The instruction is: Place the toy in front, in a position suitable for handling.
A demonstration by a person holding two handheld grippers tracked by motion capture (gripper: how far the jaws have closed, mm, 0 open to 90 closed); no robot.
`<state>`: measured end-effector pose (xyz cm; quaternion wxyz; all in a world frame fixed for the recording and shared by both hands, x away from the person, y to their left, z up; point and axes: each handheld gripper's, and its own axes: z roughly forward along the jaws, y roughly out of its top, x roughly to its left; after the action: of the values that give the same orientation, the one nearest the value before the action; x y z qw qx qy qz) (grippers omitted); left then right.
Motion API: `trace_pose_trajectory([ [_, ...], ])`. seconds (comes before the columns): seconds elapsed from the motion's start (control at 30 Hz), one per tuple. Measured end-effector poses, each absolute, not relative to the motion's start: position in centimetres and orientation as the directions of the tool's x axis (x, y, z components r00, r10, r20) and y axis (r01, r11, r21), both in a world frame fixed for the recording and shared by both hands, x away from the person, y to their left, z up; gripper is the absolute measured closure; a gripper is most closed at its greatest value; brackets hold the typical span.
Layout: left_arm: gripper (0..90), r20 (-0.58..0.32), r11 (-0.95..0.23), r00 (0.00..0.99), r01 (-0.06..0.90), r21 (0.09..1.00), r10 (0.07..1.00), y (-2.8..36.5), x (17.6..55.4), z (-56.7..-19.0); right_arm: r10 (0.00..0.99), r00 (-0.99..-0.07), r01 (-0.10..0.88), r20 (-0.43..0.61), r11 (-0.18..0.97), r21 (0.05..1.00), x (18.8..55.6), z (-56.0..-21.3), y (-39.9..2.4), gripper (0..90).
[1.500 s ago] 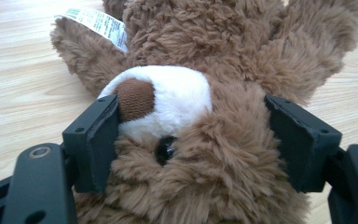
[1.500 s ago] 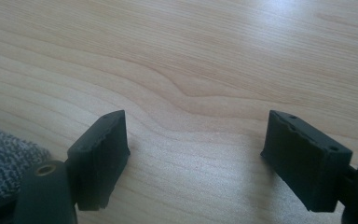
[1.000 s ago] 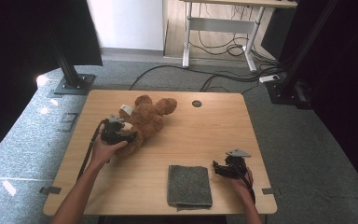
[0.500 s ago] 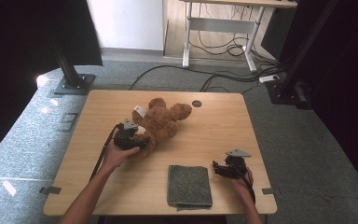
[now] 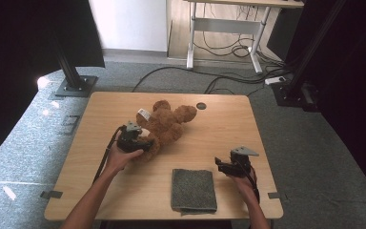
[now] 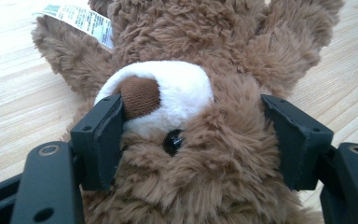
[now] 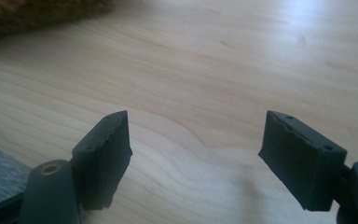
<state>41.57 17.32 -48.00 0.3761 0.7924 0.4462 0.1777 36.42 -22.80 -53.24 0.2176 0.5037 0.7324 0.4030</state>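
Bear head (image 6: 186,140) between left tool (image 6: 191,135) jaws

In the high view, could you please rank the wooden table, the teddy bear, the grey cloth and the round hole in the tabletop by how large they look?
1. Wooden table, by far the largest.
2. Teddy bear and grey cloth: they look alike in size, and the cloth lies nearer the camera, so I would not rank them.
3. Round hole, the smallest.
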Motion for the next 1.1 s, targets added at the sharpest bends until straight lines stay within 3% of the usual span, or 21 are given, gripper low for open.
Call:
trace_pose_trajectory([
  [0.57, 26.4, -0.046, -0.327, 0.538, 0.575, 0.75, 0.841, 17.4, 41.7, -47.9, 0.828, -0.549, 0.486, 0.114, 0.205, 0.849, 40.8, -49.2, -17.2, 26.8],
  [1.1, 26.4, -0.042, -0.326, 0.532, 0.577, 0.749, 0.845, 17.2, 41.7, -47.9, 0.772, -0.618, 0.47, 0.146, 0.214, 0.856, 43.1, -48.8, -13.6, 28.6],
])
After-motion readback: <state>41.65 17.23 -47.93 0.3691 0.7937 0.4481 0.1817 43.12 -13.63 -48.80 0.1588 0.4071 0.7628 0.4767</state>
